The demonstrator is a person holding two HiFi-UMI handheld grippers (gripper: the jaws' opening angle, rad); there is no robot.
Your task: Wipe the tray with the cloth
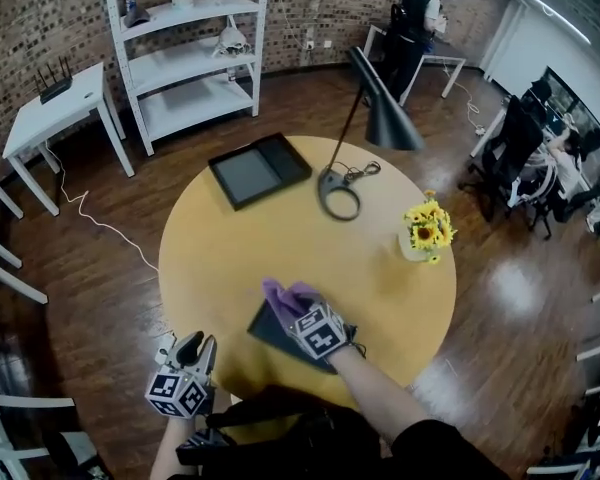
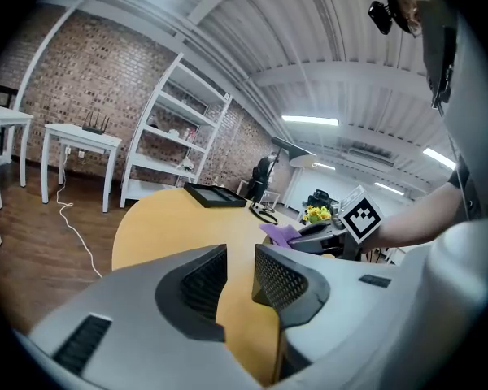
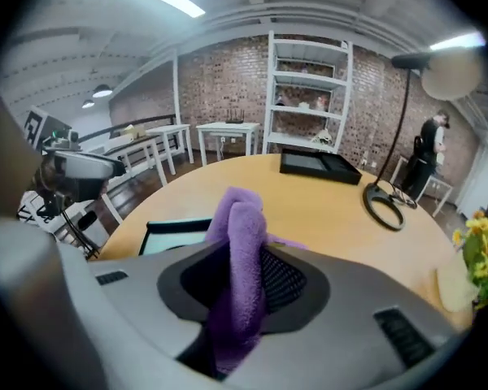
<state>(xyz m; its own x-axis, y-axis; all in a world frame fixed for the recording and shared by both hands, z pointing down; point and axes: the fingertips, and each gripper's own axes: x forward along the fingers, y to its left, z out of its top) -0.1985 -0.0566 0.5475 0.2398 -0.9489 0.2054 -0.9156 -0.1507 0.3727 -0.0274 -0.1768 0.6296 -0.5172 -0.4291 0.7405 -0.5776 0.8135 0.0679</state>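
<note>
A purple cloth (image 1: 283,292) (image 3: 241,242) is pinched upright in my right gripper (image 1: 292,306) (image 3: 246,276), which is shut on it. The gripper hovers over a dark tray (image 1: 263,328) (image 3: 172,234) near the front edge of the round yellow table (image 1: 280,238). A second black tray (image 1: 248,172) (image 3: 319,165) (image 2: 215,195) lies at the table's far left. My left gripper (image 1: 196,352) (image 2: 240,271) hangs beyond the table's front left edge. Its jaws stand apart by a narrow gap, with nothing between them.
A black desk lamp (image 1: 382,116) with a ring base (image 1: 338,194) stands at the far middle of the table. A vase of sunflowers (image 1: 427,232) is at the right. White shelves (image 1: 190,48), a small white table (image 1: 55,108) and a person (image 1: 416,18) are farther back.
</note>
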